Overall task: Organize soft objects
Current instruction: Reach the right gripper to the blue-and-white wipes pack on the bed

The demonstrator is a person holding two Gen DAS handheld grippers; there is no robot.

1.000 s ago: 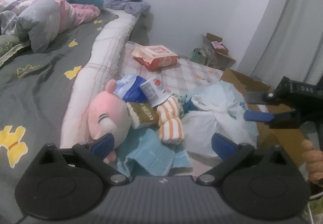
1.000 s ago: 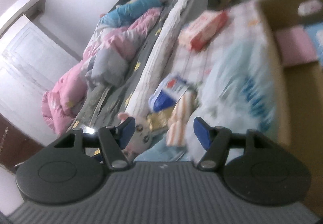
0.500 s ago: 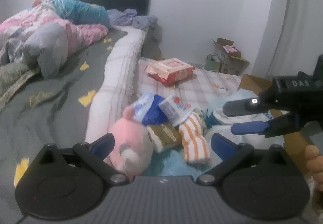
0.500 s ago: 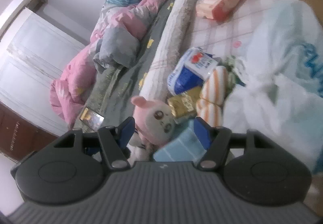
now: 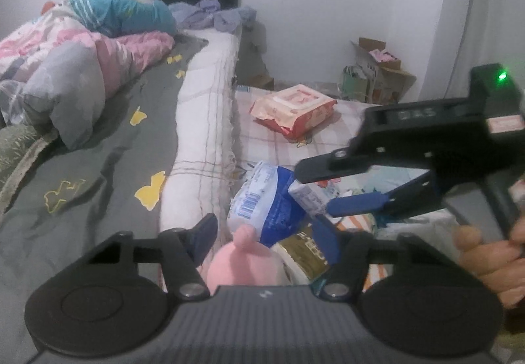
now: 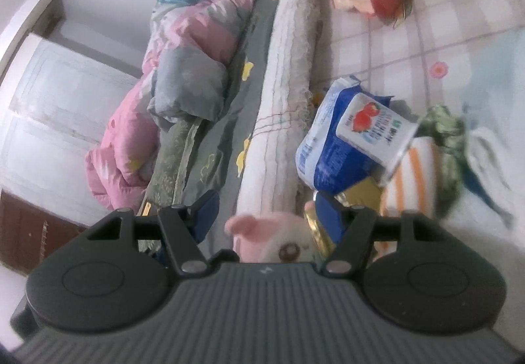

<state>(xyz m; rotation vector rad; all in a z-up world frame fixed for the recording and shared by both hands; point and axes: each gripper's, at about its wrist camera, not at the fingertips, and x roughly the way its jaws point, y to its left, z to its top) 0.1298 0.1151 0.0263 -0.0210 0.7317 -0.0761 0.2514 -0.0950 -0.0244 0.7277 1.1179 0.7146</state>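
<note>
Jaws apparently around pink plush toy [image 5: 244, 260]

On the checked mat [image 5: 262, 141] beside the mattress edge [image 5: 200, 147], the plush toy [image 5: 242, 262] lies nearest, the tissue pack [image 5: 265, 203] and carton [image 6: 377, 131] just behind it, the striped cloth [image 6: 413, 173] to their right, the wipes pack [image 5: 295, 108] well behind.

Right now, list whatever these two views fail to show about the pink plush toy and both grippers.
- Pink plush toy: left wrist view, lower body cut off by the left gripper housing; pad contact unclear, though those jaws have just been closing around it.
- Same toy, right wrist view: only ear and part of face show above the right gripper.
- Gold packet: print blurred.
- Right gripper fingers, left wrist view: what lies under them is hidden.
</note>
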